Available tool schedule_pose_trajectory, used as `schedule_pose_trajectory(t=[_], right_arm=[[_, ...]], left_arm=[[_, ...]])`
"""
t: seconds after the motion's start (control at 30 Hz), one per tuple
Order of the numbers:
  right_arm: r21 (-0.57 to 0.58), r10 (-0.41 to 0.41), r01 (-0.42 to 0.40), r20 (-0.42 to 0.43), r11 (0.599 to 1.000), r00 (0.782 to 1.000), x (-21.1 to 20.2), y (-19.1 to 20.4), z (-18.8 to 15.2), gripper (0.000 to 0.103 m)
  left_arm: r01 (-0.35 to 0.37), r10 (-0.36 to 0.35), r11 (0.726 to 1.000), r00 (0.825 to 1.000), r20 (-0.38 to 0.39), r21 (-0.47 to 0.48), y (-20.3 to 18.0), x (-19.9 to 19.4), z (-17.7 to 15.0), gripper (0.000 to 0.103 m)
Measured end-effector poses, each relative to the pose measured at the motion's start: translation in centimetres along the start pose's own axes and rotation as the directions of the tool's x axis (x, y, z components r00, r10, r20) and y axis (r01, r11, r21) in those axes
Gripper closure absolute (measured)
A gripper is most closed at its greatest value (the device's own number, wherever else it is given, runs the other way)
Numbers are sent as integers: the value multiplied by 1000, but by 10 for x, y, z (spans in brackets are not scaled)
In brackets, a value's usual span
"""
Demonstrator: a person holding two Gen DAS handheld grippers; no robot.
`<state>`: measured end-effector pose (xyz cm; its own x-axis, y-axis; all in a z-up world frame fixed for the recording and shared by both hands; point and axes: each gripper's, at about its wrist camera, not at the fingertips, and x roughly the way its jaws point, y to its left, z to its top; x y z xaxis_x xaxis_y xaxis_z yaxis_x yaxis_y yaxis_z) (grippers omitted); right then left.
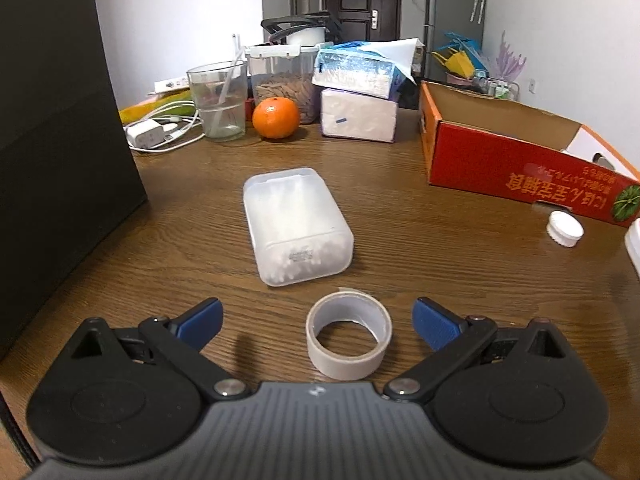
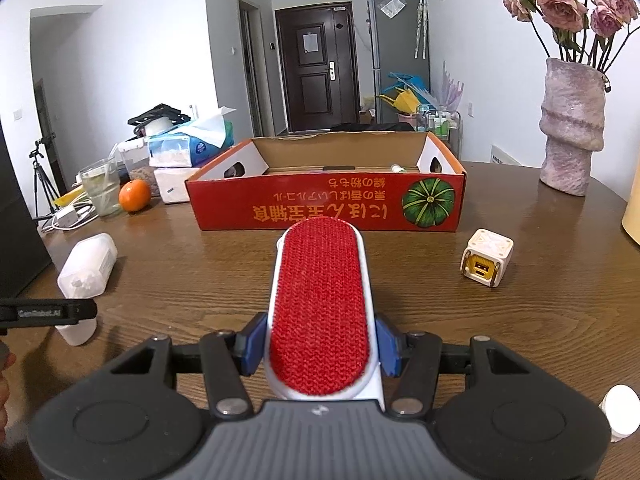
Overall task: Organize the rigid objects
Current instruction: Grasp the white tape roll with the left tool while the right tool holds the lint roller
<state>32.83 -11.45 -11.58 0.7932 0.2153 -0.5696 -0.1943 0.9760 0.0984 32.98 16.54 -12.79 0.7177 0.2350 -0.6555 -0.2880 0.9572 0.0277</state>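
My left gripper (image 1: 318, 320) is open and empty, low over the wooden table, with a roll of white tape (image 1: 349, 336) lying between its blue fingertips. A clear plastic box of cotton swabs (image 1: 296, 224) lies just beyond it; it also shows in the right wrist view (image 2: 88, 264). My right gripper (image 2: 320, 344) is shut on a white lint brush with a red pad (image 2: 322, 312), which points toward the open red cardboard box (image 2: 328, 204). That box also shows in the left wrist view (image 1: 516, 160).
A small cube toy (image 2: 486, 256) sits right of the brush. A white cap (image 1: 565, 229) lies by the box. An orange (image 1: 276, 117), a glass (image 1: 219, 100), tissue packs (image 1: 358, 114) and cables crowd the far edge. A vase (image 2: 570, 128) stands far right. A black block (image 1: 60, 120) stands left.
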Motion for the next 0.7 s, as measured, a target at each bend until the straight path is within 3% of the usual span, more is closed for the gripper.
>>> schedule_pose_trajectory(t=[0.07,0.17,0.23,0.37,0.43,0.7], right_arm=[[-2,0,0,-1,1000,1000,0,1,0,48],[-2,-1,1,-1,1000,1000,0,1,-1,48],[-2,-1,1,-2,1000,1000,0,1,-1,48],[-1,0,0,-2,1000,1000,0,1,-1,48],[-2,1,-1,-2,1000,1000,0,1,-1,48],[-2,5,-5,-1,1000,1000,0,1,-2,48]], left_arm=[[7,-7,1000,1000,-9,1,-1,2,-1,3],[11,-11,1000,1000,-19,14,-3,4,-2,20],[19,-18,1000,999,-28,16,-4,6,-2,36],[17,-16,1000,999,-36,20,-6,6,-5,46],[18,-17,1000,999,-32,23,-7,5,-5,57],[16,-16,1000,1000,-18,26,-7,2,-5,59]])
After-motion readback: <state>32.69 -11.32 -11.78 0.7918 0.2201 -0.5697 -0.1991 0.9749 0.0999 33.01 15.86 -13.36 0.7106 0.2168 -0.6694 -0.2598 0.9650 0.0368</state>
